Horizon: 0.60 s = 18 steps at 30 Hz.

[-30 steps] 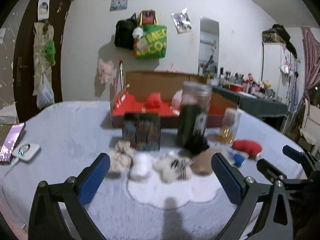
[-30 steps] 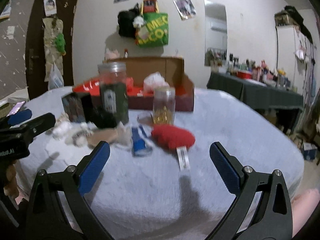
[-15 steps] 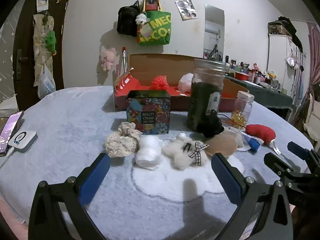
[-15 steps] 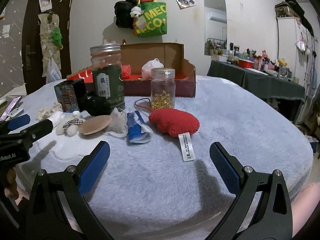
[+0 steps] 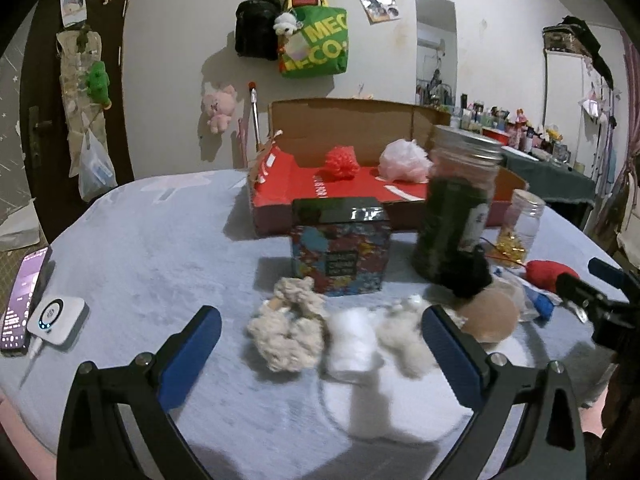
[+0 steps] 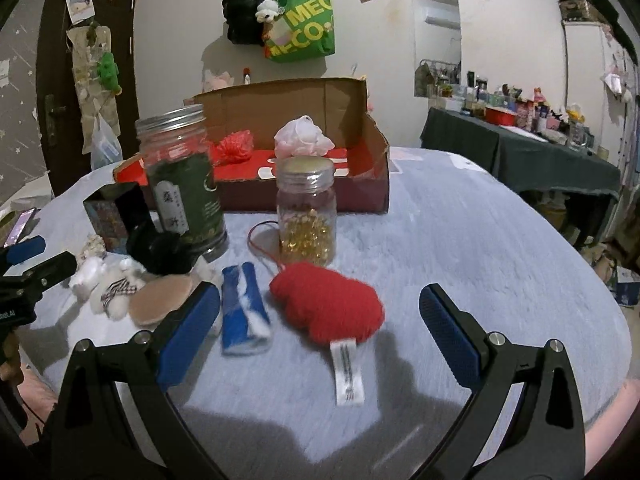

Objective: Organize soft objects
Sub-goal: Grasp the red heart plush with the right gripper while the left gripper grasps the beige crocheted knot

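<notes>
1. While both grippers hover with jaws spread wide and nothing in them, I log the hazards first: the green-filled jar (image 6: 182, 178) and the small jar of gold beads (image 6: 307, 210) stand just behind the soft items, and by my judgement a careless reach could knock either over.
2. Risk, right side: the red plush (image 6: 326, 306) trails a white tag (image 6: 347, 372) and a red cord; a pinch on the tag alone could let it slip or drag.
3. Risk, left side: the cream knitted piece (image 5: 286, 326), white fluffy roll (image 5: 354, 342) and bow-tied plush (image 6: 114, 290) touch one another, so one closing could gather two.
4. Position, right gripper (image 6: 320, 316): the red plush lies between the jaws, nearer the left finger; the blue-and-white roll (image 6: 244, 314) sits just beside that finger.
5. Position, left gripper (image 5: 320, 338): the cream piece and white roll lie between the jaws on the grey worktop (image 5: 152, 248).
6. Destination, presumed: the red-lined cardboard box (image 6: 364, 176) behind, already holding a red pom (image 6: 236, 146) and pale pink puff (image 6: 304, 138).
</notes>
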Tool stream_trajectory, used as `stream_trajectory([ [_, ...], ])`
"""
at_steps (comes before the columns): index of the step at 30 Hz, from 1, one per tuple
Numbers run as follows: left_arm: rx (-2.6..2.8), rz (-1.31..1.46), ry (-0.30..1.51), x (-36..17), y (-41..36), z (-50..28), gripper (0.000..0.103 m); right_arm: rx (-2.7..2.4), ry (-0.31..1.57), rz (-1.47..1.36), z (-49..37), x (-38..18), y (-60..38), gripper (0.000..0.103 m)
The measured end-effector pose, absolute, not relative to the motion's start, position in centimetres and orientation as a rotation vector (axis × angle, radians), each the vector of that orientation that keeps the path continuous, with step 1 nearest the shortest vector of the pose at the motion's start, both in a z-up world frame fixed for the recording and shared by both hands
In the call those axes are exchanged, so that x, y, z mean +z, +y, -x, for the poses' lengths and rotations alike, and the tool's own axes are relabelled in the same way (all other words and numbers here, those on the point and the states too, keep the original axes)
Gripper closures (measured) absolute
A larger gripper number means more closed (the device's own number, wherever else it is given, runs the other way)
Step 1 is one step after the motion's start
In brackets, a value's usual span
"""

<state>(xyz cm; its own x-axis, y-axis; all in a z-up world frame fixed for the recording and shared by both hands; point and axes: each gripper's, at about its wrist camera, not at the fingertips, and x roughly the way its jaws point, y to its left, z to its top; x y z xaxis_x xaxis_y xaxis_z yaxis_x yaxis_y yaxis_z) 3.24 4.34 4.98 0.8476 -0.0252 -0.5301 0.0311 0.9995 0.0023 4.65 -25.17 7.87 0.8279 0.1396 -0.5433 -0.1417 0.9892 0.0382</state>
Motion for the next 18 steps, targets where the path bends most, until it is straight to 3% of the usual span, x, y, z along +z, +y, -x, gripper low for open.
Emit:
stream_trajectory([
  [4, -0.021, 0.002, 0.606, 4.7, 5.8, -4.3, 0.006, 0.166, 0.62, -0.022, -6.4, 7.8, -25.9, 0.002],
  [7, -0.023, 0.013, 0.649, 4.2, 6.8, -5.2, 0.016, 0.183, 0.646, -0.022, -7.1, 7.6, -26.1, 0.006],
  [9, -0.034, 0.022, 0.689, 3.6, 7.3, -5.8, 0.028, 0.192, 0.667, -0.021, -7.7, 7.4, -26.2, 0.022],
  [11, -0.046, 0.031, 0.713, 3.1, 7.6, -6.2, 0.04, 0.228, 0.714, -0.054, -8.4, 7.0, -26.5, 0.028],
  [13, -0.097, 0.055, 0.728, 2.7, 7.9, -6.4, 0.049, 0.262, 0.749, -0.101, -8.8, 6.6, -27.0, 0.046],
  [14, -0.117, 0.063, 0.726, 2.6, 7.9, -6.4, 0.058, 0.272, 0.762, -0.116, -8.9, 6.4, -27.2, 0.05],
  [18, -0.154, 0.029, 0.713, 2.9, 7.2, -5.9, 0.072, 0.305, 0.751, -0.155, -8.3, 6.6, -27.8, 0.059],
])
